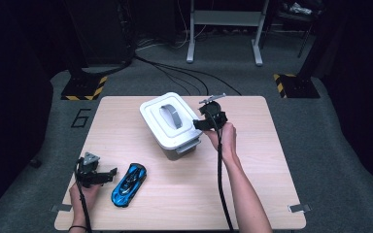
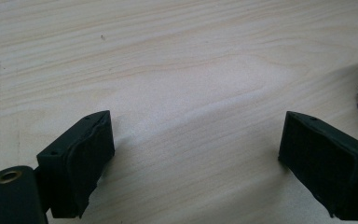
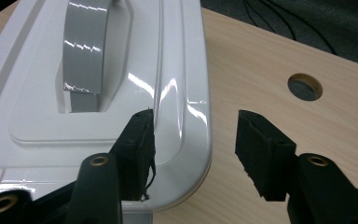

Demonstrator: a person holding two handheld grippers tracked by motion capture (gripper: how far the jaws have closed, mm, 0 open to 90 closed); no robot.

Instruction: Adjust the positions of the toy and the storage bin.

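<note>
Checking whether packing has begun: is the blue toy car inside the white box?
No, the blue toy car lies on the table, apart from the lidded white box.

Floor marking: a dark "6" (image 1: 80, 118) stood on the grey floor (image 1: 53, 97), just left of the table (image 1: 184, 194)'s far left corner.
Other readable text: none.

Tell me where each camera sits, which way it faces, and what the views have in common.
High view: above the person's side, facing forward and down on the table; both forearms, the left gripper beside the toy car, the right gripper at the box.
Left gripper view: rides the left gripper, facing bare tabletop between open jaws.
Right gripper view: rides the right gripper, one jaw over the box lid's edge.
Shared: the high and right gripper views show the lid's grey handle.
</note>
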